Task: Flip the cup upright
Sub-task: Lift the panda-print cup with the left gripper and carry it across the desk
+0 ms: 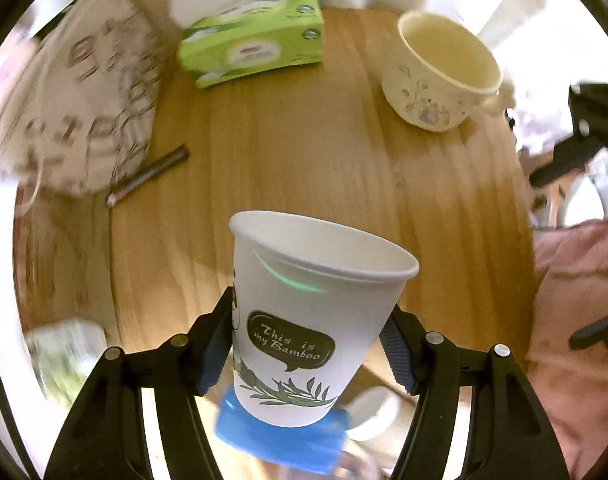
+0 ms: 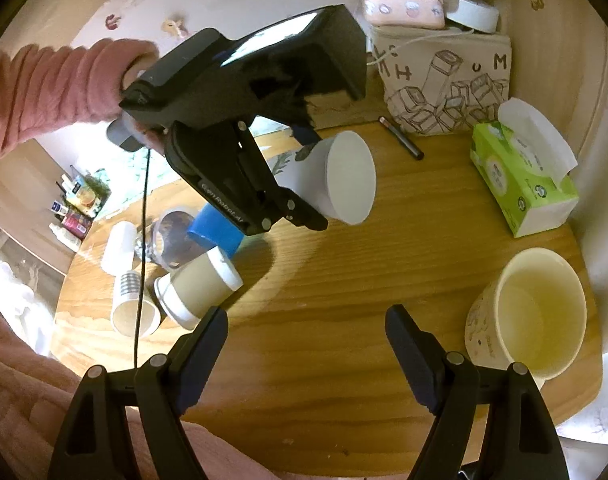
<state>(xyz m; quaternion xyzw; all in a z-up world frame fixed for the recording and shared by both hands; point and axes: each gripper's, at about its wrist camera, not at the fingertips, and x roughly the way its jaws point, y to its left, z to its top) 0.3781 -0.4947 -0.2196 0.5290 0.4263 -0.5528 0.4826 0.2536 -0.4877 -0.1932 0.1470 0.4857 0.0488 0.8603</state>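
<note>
My left gripper (image 1: 306, 344) is shut on a white paper cup (image 1: 304, 312) printed "This is my Bamboo" with green leaves. It holds the cup in the air above the wooden table (image 1: 304, 152), mouth up and tilted a little in the left wrist view. In the right wrist view the same cup (image 2: 344, 176) hangs in the left gripper (image 2: 304, 184), its open mouth turned sideways towards the camera. My right gripper (image 2: 306, 340) is open and empty, low over the table's near edge.
A cream mug (image 2: 532, 312) stands at the right, a green tissue box (image 2: 520, 176) behind it, a printed bag (image 2: 444, 84) and a pen (image 2: 402, 138) at the back. Several paper cups (image 2: 195, 288), a blue cup (image 2: 215, 232) and a glass lie at the left.
</note>
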